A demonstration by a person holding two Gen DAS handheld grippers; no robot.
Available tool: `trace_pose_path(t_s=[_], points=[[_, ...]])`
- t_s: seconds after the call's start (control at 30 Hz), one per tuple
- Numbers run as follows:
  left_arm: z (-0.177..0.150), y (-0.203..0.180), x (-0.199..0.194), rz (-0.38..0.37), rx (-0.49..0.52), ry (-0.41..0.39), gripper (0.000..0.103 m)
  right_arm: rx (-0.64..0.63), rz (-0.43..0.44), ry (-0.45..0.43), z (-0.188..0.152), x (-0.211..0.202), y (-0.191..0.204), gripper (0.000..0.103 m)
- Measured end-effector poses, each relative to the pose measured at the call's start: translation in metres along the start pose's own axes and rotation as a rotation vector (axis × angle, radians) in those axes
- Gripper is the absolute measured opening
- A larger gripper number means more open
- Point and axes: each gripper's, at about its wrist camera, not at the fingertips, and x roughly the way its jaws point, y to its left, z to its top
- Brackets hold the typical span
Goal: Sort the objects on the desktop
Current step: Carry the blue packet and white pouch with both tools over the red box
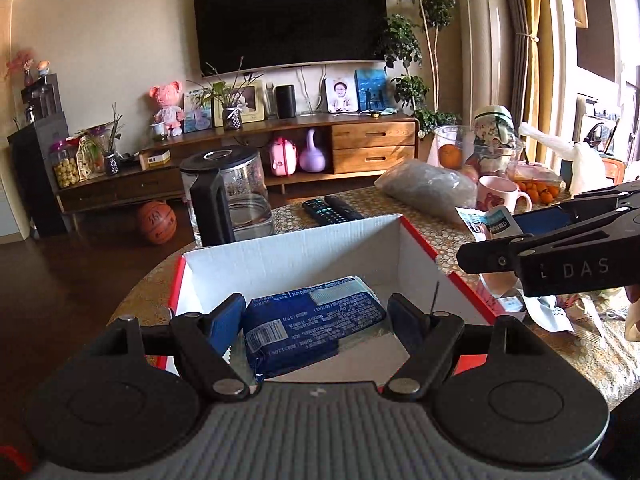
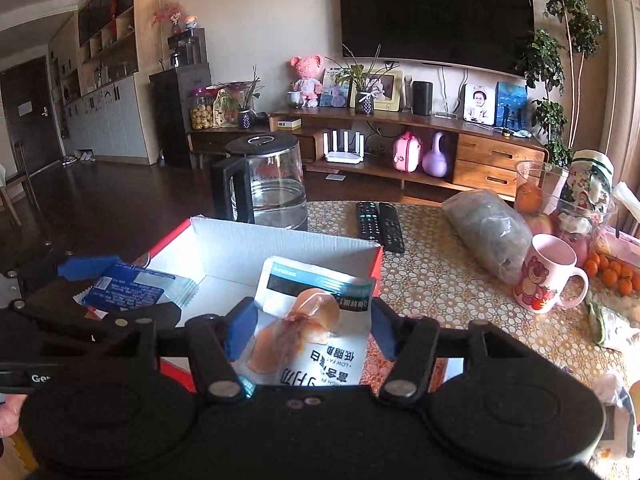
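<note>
A white cardboard box with red outer sides stands open on the patterned table. In the left wrist view my left gripper is shut on a dark blue snack packet and holds it over the inside of the box. In the right wrist view my right gripper is shut on a white pouch with a teal band and a meat picture, at the near right corner of the box. The left gripper with the blue packet shows at the left there.
A glass kettle with a black handle stands just behind the box. Two black remotes lie beside it. To the right are a grey plastic bag, a pink mug, fruit containers, small oranges and loose wrappers. The table edge curves at the left.
</note>
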Motion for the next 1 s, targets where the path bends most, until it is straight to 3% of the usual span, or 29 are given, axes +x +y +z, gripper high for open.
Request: trace_pose_path(t_s=[0.2, 0.43, 0.7, 1.0], points=[[0.012, 0.026, 0.035, 0.059, -0.016, 0.036, 0.078, -0.051, 0.022, 0.011, 0.007, 0.032, 0.015, 0.06], [0.026, 0.05, 0.08, 0.059, -0.052, 0.116, 0.078, -0.105, 0.041, 0.046, 0.009, 0.064, 0.027, 0.06], [0.026, 0.05, 0.124, 0.032, -0.041, 0.223, 0.078, -0.185, 0.023, 0.149, 0.0, 0.105, 0.041, 0.06], [0.022, 0.051, 0.171, 0.002, -0.05, 0.398, 0.078, -0.125, 0.037, 0.323, 0.003, 0.144, 0.037, 0.06]])
